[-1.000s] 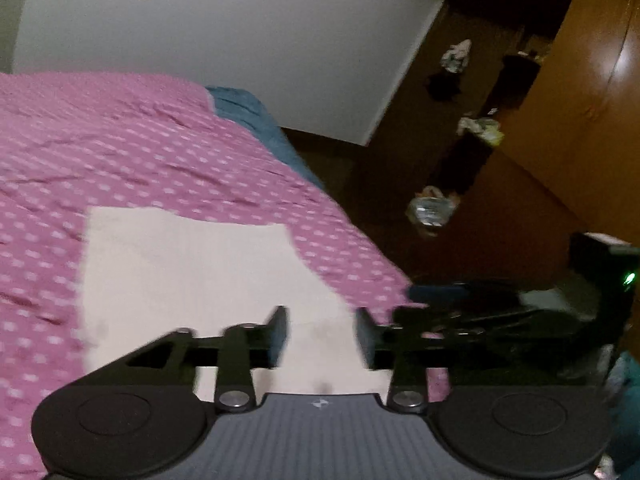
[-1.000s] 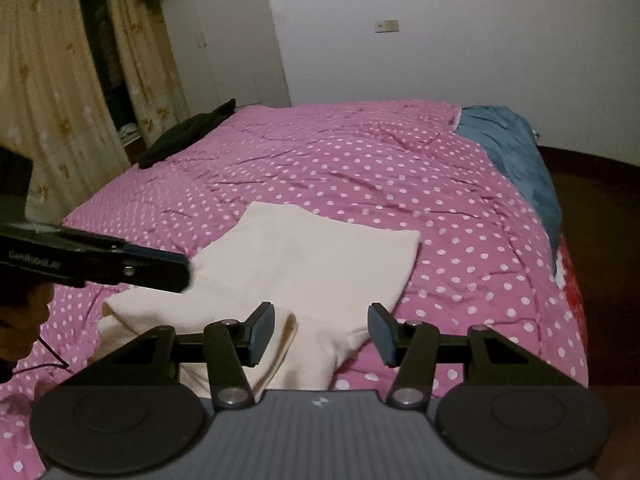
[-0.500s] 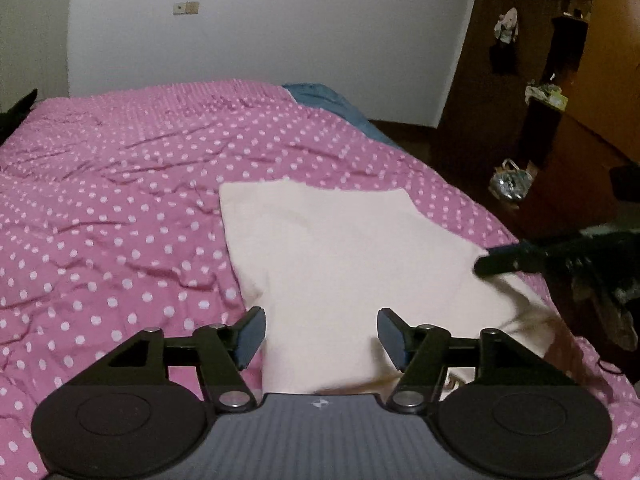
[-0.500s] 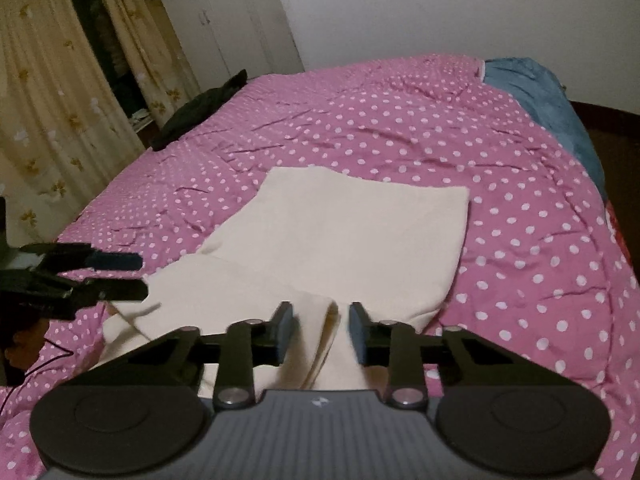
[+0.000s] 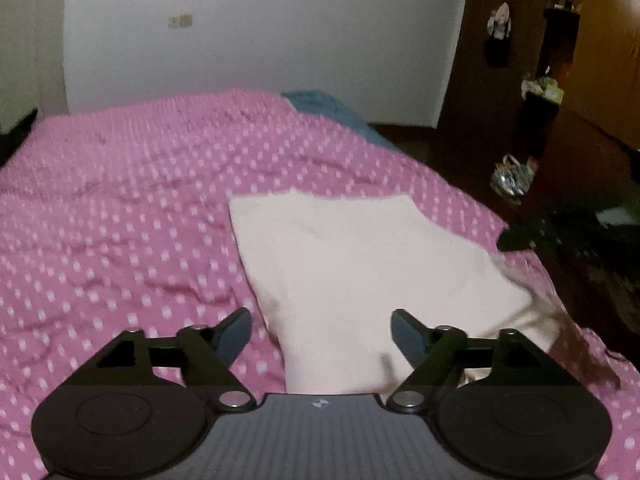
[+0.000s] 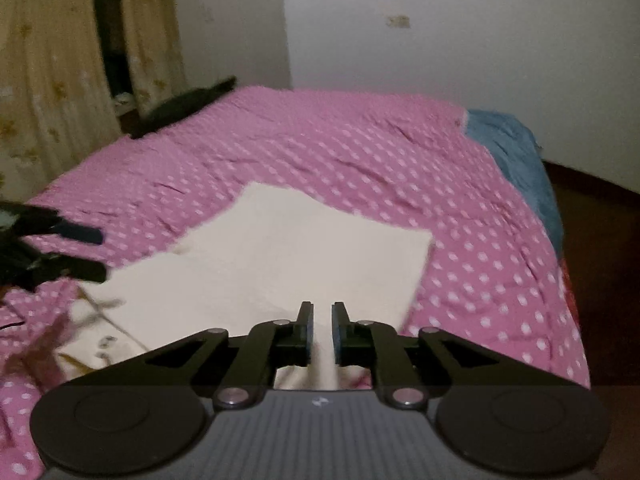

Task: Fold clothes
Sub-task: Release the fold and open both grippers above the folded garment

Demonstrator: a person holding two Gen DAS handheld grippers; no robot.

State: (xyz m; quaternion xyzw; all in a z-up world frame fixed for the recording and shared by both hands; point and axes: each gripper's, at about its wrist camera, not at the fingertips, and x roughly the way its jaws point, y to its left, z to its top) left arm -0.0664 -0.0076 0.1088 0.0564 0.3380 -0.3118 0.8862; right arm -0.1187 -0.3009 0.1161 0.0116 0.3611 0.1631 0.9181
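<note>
Cream garment (image 5: 372,264) laid on pink dotted bedspread (image 5: 120,208). Left claw (image 5: 321,334) spread wide above near edge, nothing held. Right claw (image 6: 321,330) pinched onto garment fold.

Cream garment (image 5: 360,264); pink white-dotted bedspread (image 5: 120,220); blue, possibly blanket (image 6: 516,152).
</note>
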